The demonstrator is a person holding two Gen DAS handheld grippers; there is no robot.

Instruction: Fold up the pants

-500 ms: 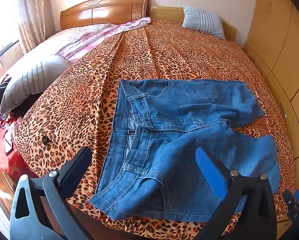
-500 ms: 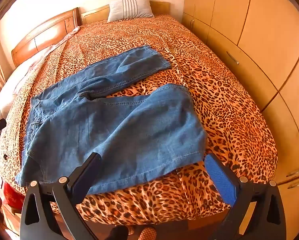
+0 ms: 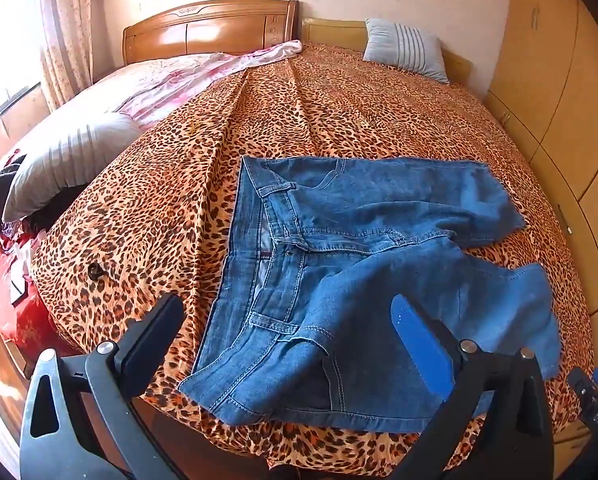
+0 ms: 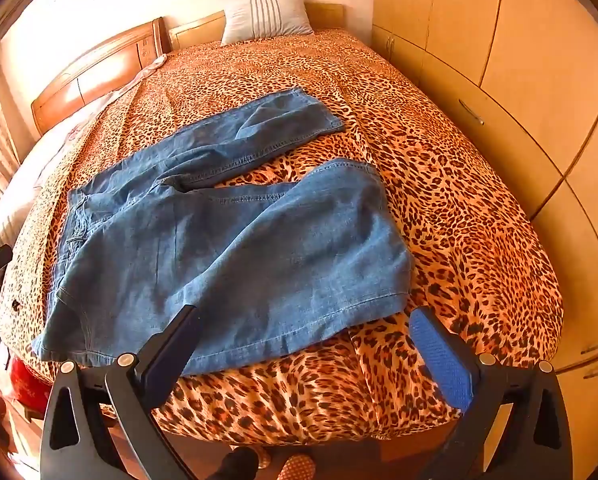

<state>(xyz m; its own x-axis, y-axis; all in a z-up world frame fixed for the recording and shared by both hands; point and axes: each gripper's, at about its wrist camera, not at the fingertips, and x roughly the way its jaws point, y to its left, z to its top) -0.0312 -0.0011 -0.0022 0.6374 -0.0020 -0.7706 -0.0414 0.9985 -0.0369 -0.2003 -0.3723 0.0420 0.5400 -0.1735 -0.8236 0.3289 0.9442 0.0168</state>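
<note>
**Both grippers hang wide over the near edge of the pants; nothing gripped yet**

Next to nothing has moved since half a second ago: in both wrist views the denim sits where it did, and your two grippers frame it from the same spots.

Start with what is nearest you. Your left gripper stands with its jaws spread as wide as they go and nothing between the pads; the waistband corner of the pants lies just ahead of and below the gap, towards the left-hand finger. Your right gripper is equally wide and empty, and the near leg's hem lies just ahead of the gap, nearer its right-hand finger.

So the long axis of the pants runs crosswise to both sets of jaws, waist on your left, hems on your right, along the near edge of the leopard-print bedspread. Each hand is the closer one to its own end, and I judge that the coming move turns on this.

Farther off, the far leg lies splayed away from the near one, with bedspread showing between them. Bringing the legs together looks like the first fold, and it is not yet done.
</note>
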